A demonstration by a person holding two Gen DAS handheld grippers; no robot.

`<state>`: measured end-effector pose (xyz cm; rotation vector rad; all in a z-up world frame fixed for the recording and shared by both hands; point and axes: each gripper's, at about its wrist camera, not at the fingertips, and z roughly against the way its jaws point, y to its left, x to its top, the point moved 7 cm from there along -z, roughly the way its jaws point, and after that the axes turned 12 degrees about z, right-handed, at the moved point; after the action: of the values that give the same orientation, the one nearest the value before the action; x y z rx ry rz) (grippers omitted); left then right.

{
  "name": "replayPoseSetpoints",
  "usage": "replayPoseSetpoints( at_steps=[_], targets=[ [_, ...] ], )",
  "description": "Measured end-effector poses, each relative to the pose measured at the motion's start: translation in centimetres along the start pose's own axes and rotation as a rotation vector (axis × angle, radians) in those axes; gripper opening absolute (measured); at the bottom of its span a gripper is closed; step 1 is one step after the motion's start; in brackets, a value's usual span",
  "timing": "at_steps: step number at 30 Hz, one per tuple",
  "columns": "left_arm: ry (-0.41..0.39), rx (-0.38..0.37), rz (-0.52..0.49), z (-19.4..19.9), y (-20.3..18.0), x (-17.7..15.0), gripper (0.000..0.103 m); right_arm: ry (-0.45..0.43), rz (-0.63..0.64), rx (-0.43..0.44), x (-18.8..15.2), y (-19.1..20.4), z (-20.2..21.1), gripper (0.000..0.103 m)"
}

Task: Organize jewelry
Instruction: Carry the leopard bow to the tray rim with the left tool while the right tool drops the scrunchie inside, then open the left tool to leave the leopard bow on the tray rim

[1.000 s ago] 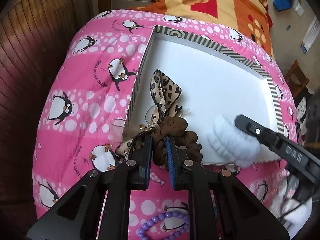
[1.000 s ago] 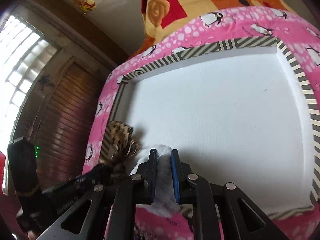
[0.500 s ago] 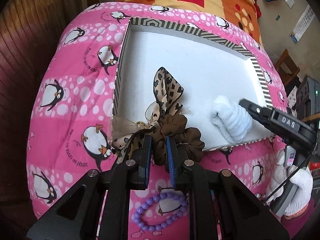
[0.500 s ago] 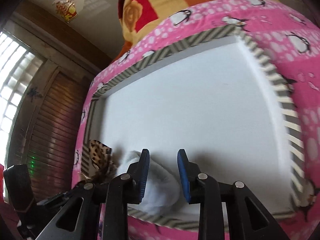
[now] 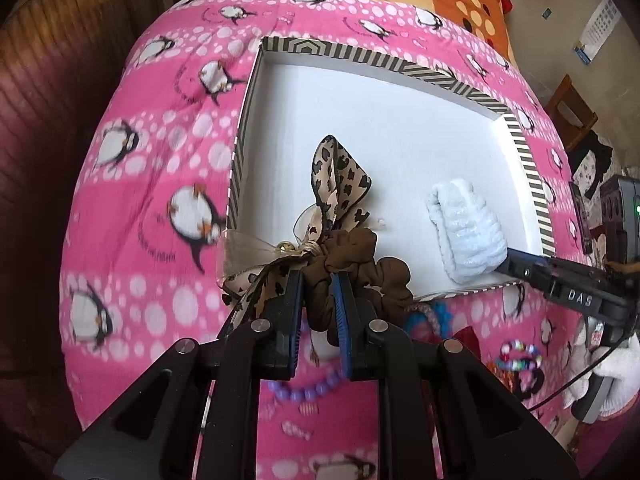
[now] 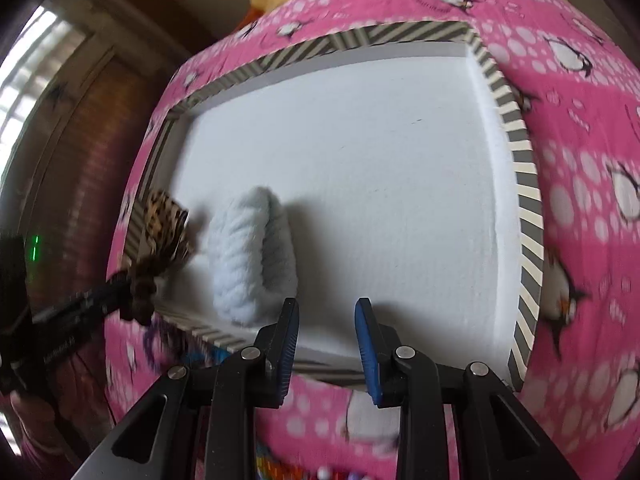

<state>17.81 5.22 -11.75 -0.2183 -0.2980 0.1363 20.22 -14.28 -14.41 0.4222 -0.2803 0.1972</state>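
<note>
Clamped between the blue pads of my left gripper is a brown scrunchie with a leopard-print bow tied to it. I hold it at the near left corner of the striped-rim tray, the bow standing up over the white tray floor while part of the scrunchie hangs over the near rim. My right gripper has its jaws spread apart with nothing between them, sitting just outside the near rim. A pale blue knitted scrunchie lies inside the tray, just beyond my right fingertips and a little to their left; in the left wrist view it rests at the near right part of the tray, with the tip of the right gripper beside it. The tray sits on a pink penguin-print blanket. On the blanket nearer than the tray lie a purple bead bracelet, a multicoloured bead bracelet further right, and a blue piece close to the near rim.
</note>
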Motion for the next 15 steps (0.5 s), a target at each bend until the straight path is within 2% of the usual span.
replayPoseSetpoints(
  at_steps=[7, 9, 11, 12, 14, 15],
  targets=[
    [-0.012, 0.008, 0.007, 0.6, -0.3, -1.8, 0.015, -0.007, 0.015, 0.010, -3.0, 1.1, 1.0, 0.028],
    [-0.026, 0.004, 0.022, 1.0, -0.3, -2.0, 0.022, -0.046, 0.006, 0.008, -3.0, 1.1, 1.7, 0.028],
    [-0.037, 0.004, 0.038, 1.5, -0.3, -2.3, 0.040, -0.105, -0.001, 0.010, -2.9, 1.3, 3.2, 0.028],
    [-0.044, 0.007, 0.044, 1.8, -0.3, -2.4, 0.046, -0.140, 0.006, 0.001, -2.7, 1.5, 4.1, 0.029],
    [-0.064, 0.009, 0.055, 2.5, -0.4, -2.7, 0.050, -0.187, 0.027, -0.008, -2.4, 2.1, 5.4, 0.045],
    [-0.073, 0.014, 0.054, 2.8, -0.5, -2.9, 0.051, -0.205, 0.041, -0.004, -2.5, 2.6, 6.1, 0.046]
  ],
)
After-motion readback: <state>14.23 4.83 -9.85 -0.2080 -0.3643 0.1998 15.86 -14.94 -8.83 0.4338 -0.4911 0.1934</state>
